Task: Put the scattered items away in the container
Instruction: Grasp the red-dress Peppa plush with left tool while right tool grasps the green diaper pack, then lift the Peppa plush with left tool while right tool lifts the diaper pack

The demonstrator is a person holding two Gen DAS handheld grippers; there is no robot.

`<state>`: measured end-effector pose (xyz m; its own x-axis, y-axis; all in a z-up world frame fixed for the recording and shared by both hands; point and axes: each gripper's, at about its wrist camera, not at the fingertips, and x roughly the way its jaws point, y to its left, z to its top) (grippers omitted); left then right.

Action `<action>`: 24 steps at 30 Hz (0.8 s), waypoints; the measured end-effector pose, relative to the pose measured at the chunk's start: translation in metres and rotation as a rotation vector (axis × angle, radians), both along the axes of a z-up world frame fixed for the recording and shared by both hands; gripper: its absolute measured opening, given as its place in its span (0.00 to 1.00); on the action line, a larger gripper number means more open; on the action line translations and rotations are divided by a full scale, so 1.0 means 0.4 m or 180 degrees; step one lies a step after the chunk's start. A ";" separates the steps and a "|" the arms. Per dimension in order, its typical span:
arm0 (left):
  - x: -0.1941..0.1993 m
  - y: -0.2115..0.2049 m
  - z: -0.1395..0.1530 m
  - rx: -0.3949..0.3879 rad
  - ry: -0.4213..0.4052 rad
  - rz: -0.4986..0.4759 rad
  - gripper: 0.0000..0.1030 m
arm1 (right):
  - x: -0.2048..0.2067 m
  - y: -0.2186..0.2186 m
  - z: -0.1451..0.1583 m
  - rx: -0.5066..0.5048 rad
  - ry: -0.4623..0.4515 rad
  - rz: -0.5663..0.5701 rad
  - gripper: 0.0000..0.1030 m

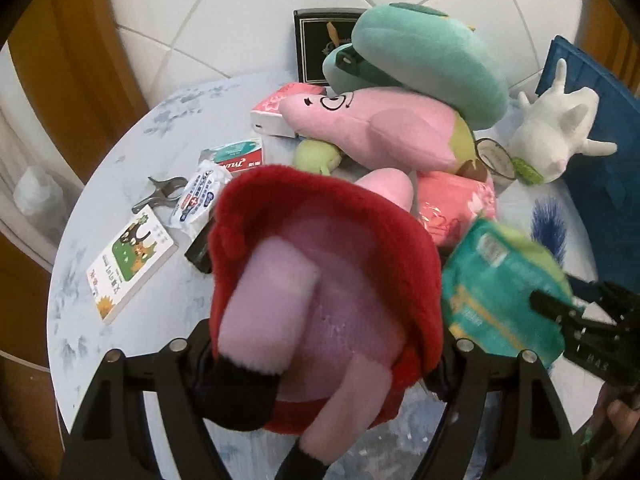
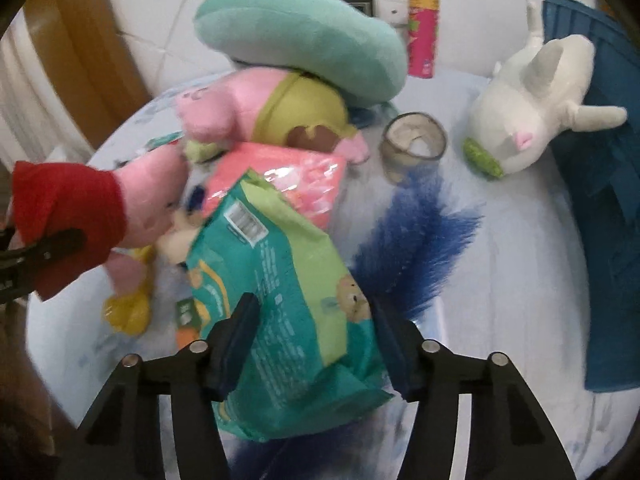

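Observation:
A pink pig plush in a red dress (image 1: 320,264) fills the left wrist view, and my left gripper (image 1: 324,360) is shut on its body, lifted off the table. My right gripper (image 2: 312,332) is shut on a green diaper pack (image 2: 288,280), its pads pressing both sides. The same pack (image 1: 504,280) shows at the right of the left wrist view. The blue container (image 2: 600,168) stands at the table's right edge, with a white plush (image 2: 532,112) leaning against it.
On the round pale table (image 1: 160,320) lie a teal plush (image 2: 304,36), a pink plush with glasses (image 1: 380,128), a pink pack (image 2: 288,172), a glass cup (image 2: 414,140), a booklet (image 1: 128,264), a metal clip (image 1: 160,196) and small packets. A pink can (image 2: 423,36) stands at the back.

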<state>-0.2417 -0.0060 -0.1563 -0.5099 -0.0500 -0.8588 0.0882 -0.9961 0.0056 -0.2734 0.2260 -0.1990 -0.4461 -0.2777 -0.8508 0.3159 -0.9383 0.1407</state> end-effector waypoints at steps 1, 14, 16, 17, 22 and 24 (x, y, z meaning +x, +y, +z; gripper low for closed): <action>0.012 0.001 -0.001 -0.0005 -0.0002 0.0012 0.75 | 0.007 -0.004 -0.001 -0.0047 -0.0029 0.0047 0.53; 0.186 -0.012 -0.099 0.0021 -0.0250 0.0007 0.77 | 0.140 -0.082 -0.070 -0.0221 -0.0304 0.0225 0.98; 0.207 -0.020 -0.114 0.0033 -0.0292 0.0031 0.79 | 0.155 -0.102 -0.071 -0.0130 -0.0257 0.0317 1.00; 0.207 -0.020 -0.119 0.0026 -0.0324 0.0052 0.80 | 0.163 -0.113 -0.072 -0.0082 -0.0232 0.0363 1.00; 0.194 -0.013 -0.130 -0.0024 -0.0363 0.0128 0.83 | 0.148 -0.151 -0.107 0.0140 -0.0284 0.0488 1.00; 0.179 -0.006 -0.136 -0.0038 -0.0351 0.0149 0.83 | 0.138 -0.162 -0.131 0.0283 -0.0305 0.0543 1.00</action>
<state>-0.1703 -0.0084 -0.2106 -0.4092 -0.0820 -0.9087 0.1327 -0.9907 0.0296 -0.2181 0.1613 -0.2512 -0.3150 -0.2642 -0.9116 0.4604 -0.8824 0.0966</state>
